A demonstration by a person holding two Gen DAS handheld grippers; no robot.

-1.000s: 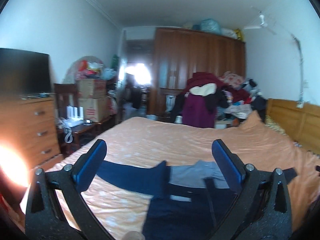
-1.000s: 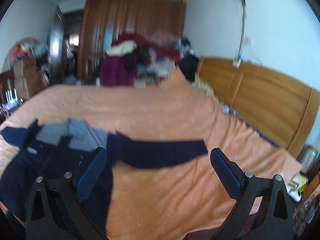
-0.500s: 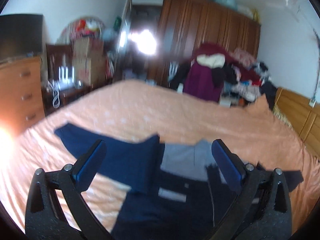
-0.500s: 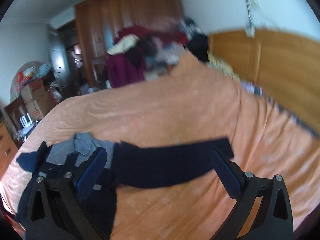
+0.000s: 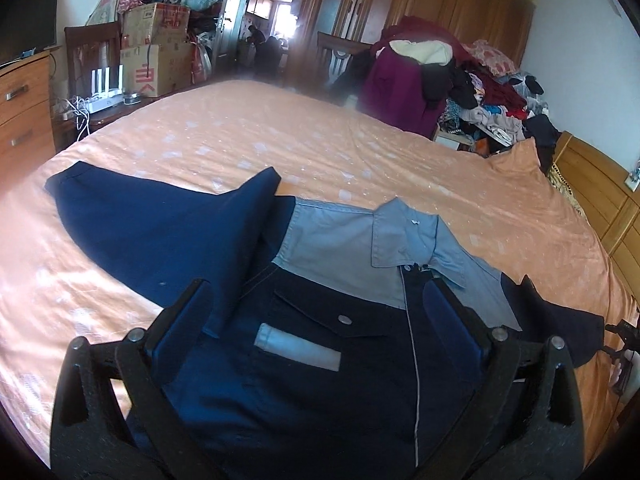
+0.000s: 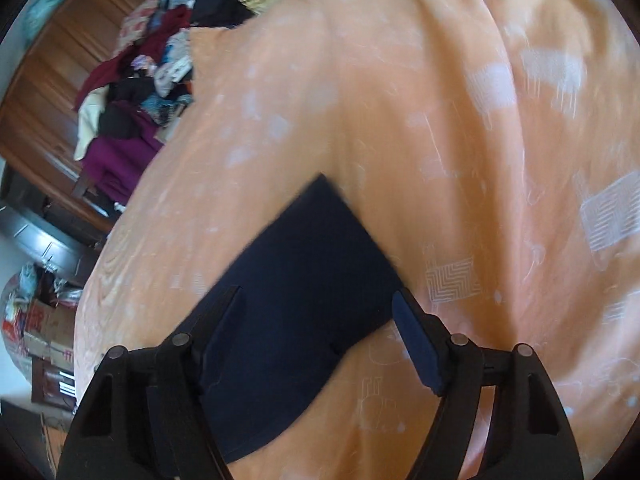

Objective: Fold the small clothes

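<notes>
A navy work shirt (image 5: 304,360) with a grey collar lies flat on the orange bedsheet (image 5: 360,148), chest between the left gripper (image 5: 320,320)'s spread jaws. Its sleeve (image 6: 296,288) lies between the right gripper (image 6: 320,312)'s parted jaws, unclamped. A clothes pile (image 5: 460,80) sits beyond the bed's far edge.

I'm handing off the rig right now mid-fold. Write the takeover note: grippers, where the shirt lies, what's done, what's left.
Left gripper: open, holding nothing, above the shirt's chest, near the pocket.
Right gripper: open, holding nothing, low over the right sleeve, fingers to either side of it.
Shirt: navy with a grey yoke and collar, lying face up on the orange bedspread, both sleeves spread outward; left sleeve flat.
Done: shirt laid out; no fold visible.
Left: probably grasp the right sleeve, fold it across the chest, then the left sleeve, then the body.
</notes>
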